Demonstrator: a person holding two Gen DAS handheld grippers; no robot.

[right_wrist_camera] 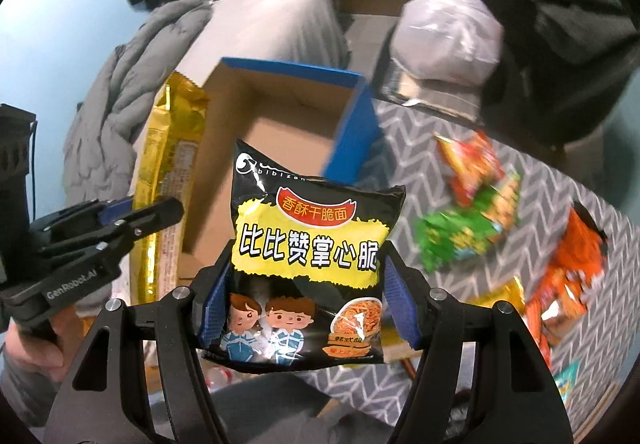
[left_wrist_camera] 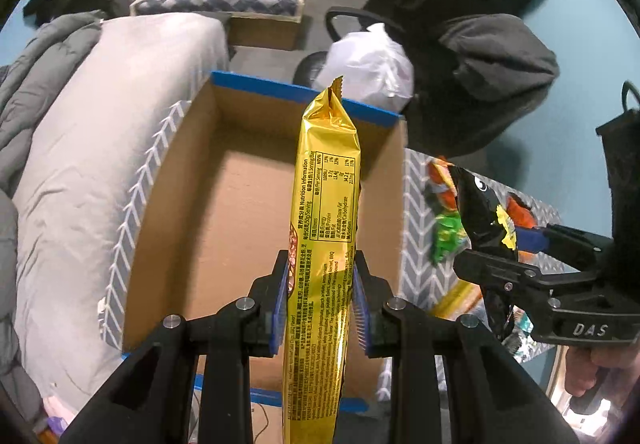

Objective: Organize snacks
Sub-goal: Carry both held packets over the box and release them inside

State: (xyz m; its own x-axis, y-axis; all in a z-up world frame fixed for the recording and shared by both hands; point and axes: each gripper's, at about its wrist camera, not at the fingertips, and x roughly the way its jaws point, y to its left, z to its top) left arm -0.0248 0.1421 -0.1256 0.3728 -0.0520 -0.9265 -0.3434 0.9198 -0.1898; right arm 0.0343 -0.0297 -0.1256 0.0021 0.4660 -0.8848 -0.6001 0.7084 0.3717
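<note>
My left gripper (left_wrist_camera: 321,286) is shut on a long gold snack packet (left_wrist_camera: 326,204) and holds it above the open cardboard box (left_wrist_camera: 224,204) with blue-taped edges. The box looks bare inside. My right gripper (right_wrist_camera: 308,284) is shut on a black and yellow noodle snack bag (right_wrist_camera: 310,256), held just right of the box (right_wrist_camera: 288,140). The right gripper also shows in the left wrist view (left_wrist_camera: 516,252), with the black bag (left_wrist_camera: 480,204). The left gripper (right_wrist_camera: 132,220) and gold packet (right_wrist_camera: 168,180) show in the right wrist view.
Several loose snack bags, orange (right_wrist_camera: 568,268), green (right_wrist_camera: 460,236) and red (right_wrist_camera: 472,164), lie on the grey chevron cloth (right_wrist_camera: 416,180) right of the box. A grey duvet (left_wrist_camera: 72,148) lies left. A white plastic bag (left_wrist_camera: 368,60) and dark clothes on a chair (left_wrist_camera: 480,44) stand behind.
</note>
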